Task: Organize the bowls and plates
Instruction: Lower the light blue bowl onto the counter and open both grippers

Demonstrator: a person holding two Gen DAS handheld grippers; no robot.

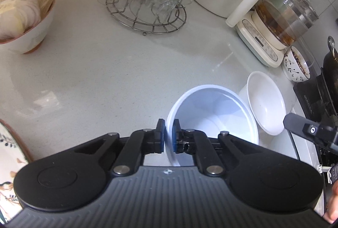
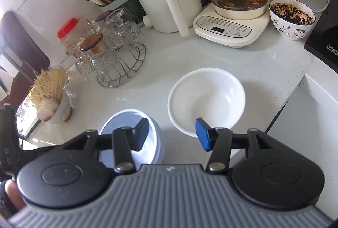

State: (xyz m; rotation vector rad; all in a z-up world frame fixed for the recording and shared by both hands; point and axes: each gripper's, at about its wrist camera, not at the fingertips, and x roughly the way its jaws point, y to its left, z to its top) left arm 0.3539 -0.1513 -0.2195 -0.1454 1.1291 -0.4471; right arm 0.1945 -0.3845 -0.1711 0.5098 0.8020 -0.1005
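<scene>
My left gripper (image 1: 168,136) is shut on the near rim of a pale blue-white plastic bowl (image 1: 213,114), which tilts slightly on the white counter. Right beside that bowl sits a white ceramic bowl (image 1: 265,103), upright on the counter in the right wrist view (image 2: 208,99). My right gripper (image 2: 171,125) stands open with nothing between its fingers. Its blue-padded right finger (image 2: 202,135) hangs just above the ceramic bowl's near rim, and its left finger is over the plastic bowl (image 2: 157,143). One right finger (image 1: 295,122) shows at the ceramic bowl's edge in the left wrist view.
A wire rack of glass cups (image 2: 118,54), a bowl of noodles and garlic (image 2: 52,105), a white cooker (image 2: 169,2), a glass kettle on its base (image 2: 234,8), a patterned bowl with dark contents (image 2: 292,18) and a black stove (image 2: 325,37) ring the counter. A patterned plate (image 1: 10,164) lies at the lower left.
</scene>
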